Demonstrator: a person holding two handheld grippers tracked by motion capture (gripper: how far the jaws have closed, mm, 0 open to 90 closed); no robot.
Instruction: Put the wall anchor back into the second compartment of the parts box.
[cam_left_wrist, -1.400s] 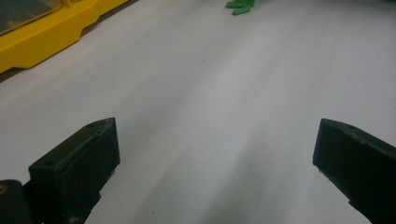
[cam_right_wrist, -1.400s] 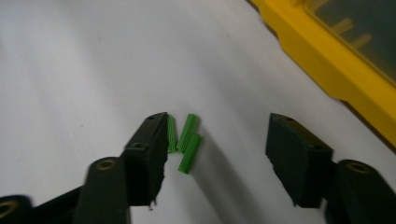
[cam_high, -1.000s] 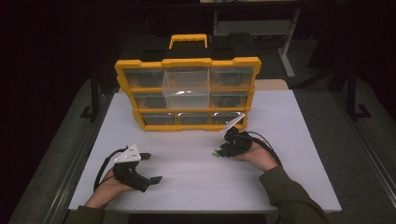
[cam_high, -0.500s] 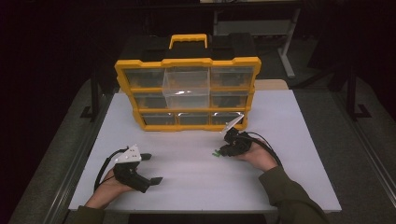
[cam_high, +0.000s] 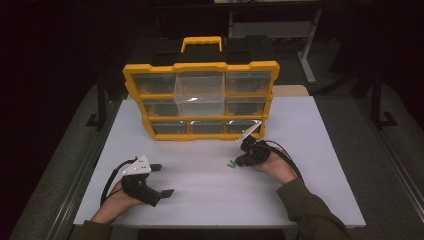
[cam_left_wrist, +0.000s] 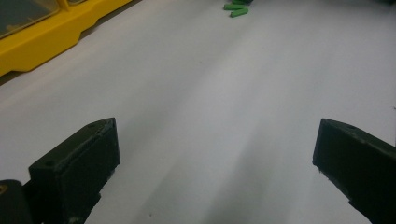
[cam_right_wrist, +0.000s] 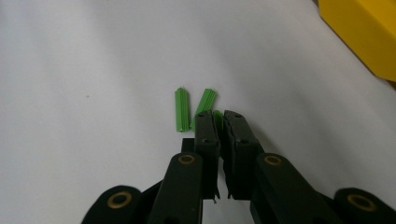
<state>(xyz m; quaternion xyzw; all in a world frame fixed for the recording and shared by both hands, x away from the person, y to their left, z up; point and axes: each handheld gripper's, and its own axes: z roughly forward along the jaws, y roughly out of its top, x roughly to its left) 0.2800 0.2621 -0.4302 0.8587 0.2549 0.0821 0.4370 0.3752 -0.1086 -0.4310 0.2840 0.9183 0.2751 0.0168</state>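
Pick-up step: right gripper (cam_right_wrist: 219, 122), its jaws just closing, pinches one green wall plug (cam_right_wrist: 217, 119); left gripper (cam_left_wrist: 215, 154) rests open; next, a lift toward the organiser (cam_high: 150, 75)

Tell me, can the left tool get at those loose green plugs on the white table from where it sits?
Probably yes. The left tool is open, with bare table between it and the green plugs. The right tool sits shut on one plug right beside them, so it may crowd the approach.
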